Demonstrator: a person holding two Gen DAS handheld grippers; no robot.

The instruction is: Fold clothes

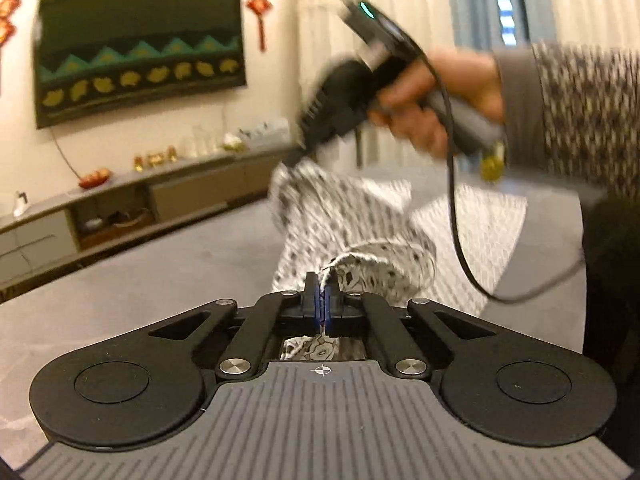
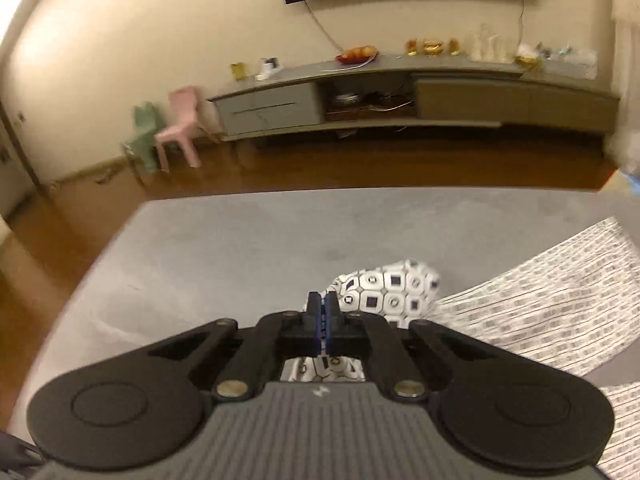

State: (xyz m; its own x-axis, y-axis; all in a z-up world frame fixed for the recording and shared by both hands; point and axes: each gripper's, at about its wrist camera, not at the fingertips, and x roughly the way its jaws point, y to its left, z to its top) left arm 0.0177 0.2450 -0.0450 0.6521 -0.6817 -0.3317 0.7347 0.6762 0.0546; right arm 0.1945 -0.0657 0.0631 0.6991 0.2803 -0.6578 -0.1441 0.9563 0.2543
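Observation:
A white garment with a black geometric print point(image 1: 344, 224) is lifted above the grey table point(image 1: 160, 264). My left gripper point(image 1: 322, 284) is shut on an edge of this garment. My right gripper point(image 1: 296, 158), held in a hand, is blurred in the left wrist view and holds the garment's upper part. In the right wrist view my right gripper point(image 2: 322, 304) is shut, with the printed garment point(image 2: 392, 292) hanging below and behind the fingers. A second white cloth with a fine striped print point(image 2: 552, 312) lies flat on the table to the right.
The grey table point(image 2: 240, 248) stretches ahead with its far edge over a wooden floor. A long TV cabinet point(image 2: 400, 92) stands by the wall under a screen. Pink and green small chairs point(image 2: 176, 132) stand at the left. A black cable point(image 1: 460, 216) hangs from the right gripper.

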